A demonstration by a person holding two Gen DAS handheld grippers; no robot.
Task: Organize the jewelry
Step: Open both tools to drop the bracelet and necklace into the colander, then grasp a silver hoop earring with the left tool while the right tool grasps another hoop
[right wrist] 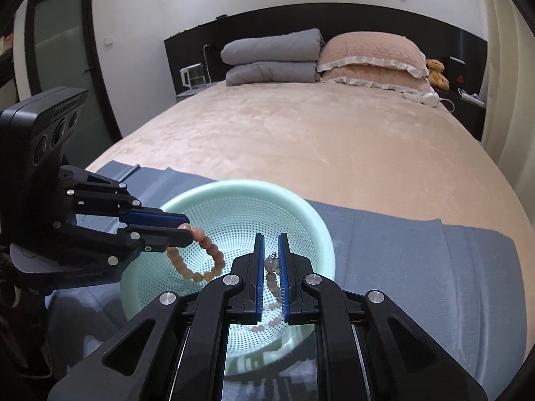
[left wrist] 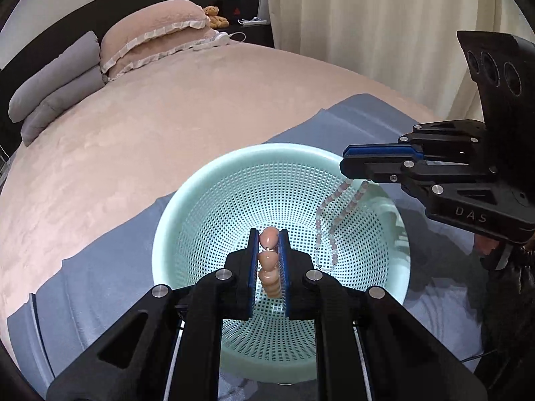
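A mint green perforated basket (left wrist: 187, 214) (right wrist: 314, 220) sits on a blue cloth on the bed. My left gripper (left wrist: 269, 234) (right wrist: 182, 229) is shut on a peach beaded bracelet (left wrist: 267, 260) (right wrist: 200, 260) that hangs over the basket. My right gripper (right wrist: 271, 237) (left wrist: 344, 163) is shut on a pale translucent beaded bracelet (right wrist: 271, 284) (left wrist: 331, 224) that dangles into the basket from its right side.
The blue cloth (left wrist: 100, 277) (right wrist: 418, 260) lies across the near end of a pink bed (left wrist: 167, 127) (right wrist: 301, 133). Pillows, a folded grey quilt (right wrist: 271, 56) and a teddy bear (right wrist: 438, 73) lie at the headboard. Curtains (left wrist: 367, 16) hang beyond.
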